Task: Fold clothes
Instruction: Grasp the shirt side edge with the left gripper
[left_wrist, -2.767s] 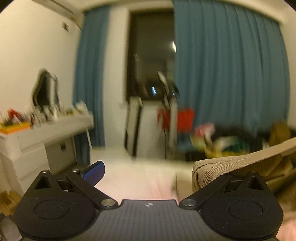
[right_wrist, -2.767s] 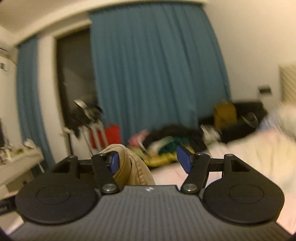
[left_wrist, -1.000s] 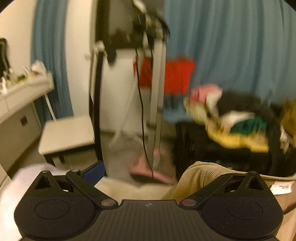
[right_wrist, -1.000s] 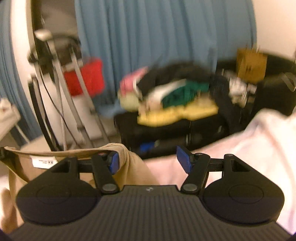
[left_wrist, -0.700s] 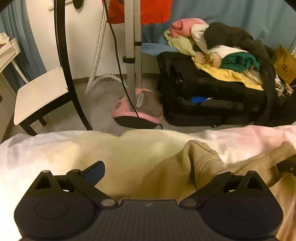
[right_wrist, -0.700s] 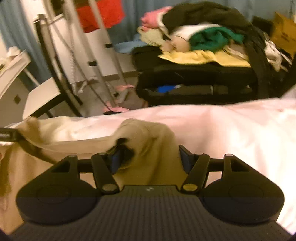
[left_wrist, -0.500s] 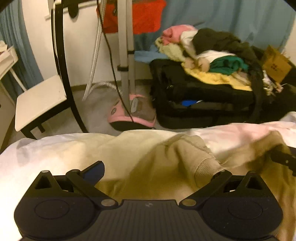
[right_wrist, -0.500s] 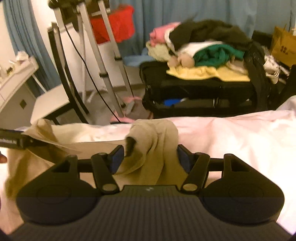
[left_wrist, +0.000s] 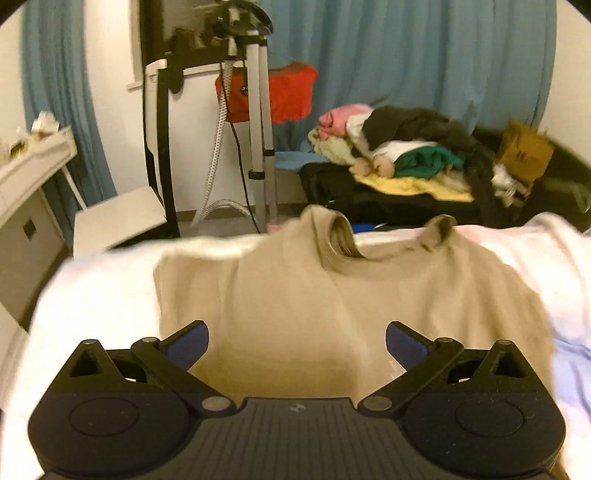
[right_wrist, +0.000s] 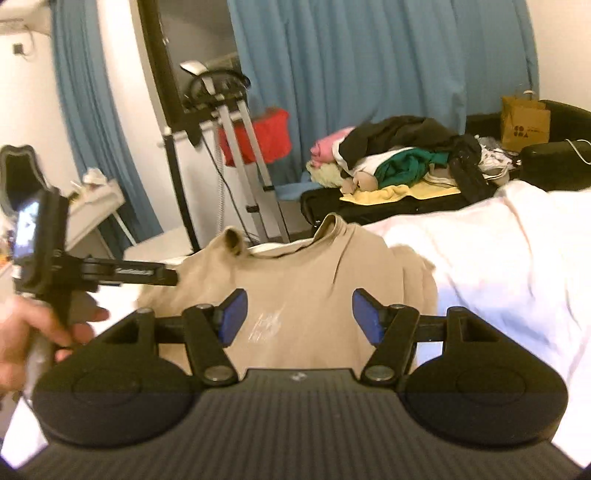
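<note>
A beige sweatshirt (left_wrist: 295, 295) lies spread on the white bed (left_wrist: 92, 288), its collar end bunched up at the far edge. It also shows in the right wrist view (right_wrist: 306, 284) with a faint white print. My left gripper (left_wrist: 297, 341) is open and empty, above the near part of the sweatshirt. My right gripper (right_wrist: 297, 314) is open and empty, also above the sweatshirt. The left gripper's body and the hand holding it show at the left of the right wrist view (right_wrist: 55, 254).
Past the bed's far edge stand a garment steamer on a pole (left_wrist: 258, 147), a white chair (left_wrist: 118, 218) and a black suitcase piled with clothes (left_wrist: 399, 155). A white dresser (left_wrist: 26, 184) is at the left. Blue curtains hang behind.
Both grippers have let go of the sweatshirt's edge and opened. They have pulled back toward me, and the sweatshirt now lies spread on the bed.
</note>
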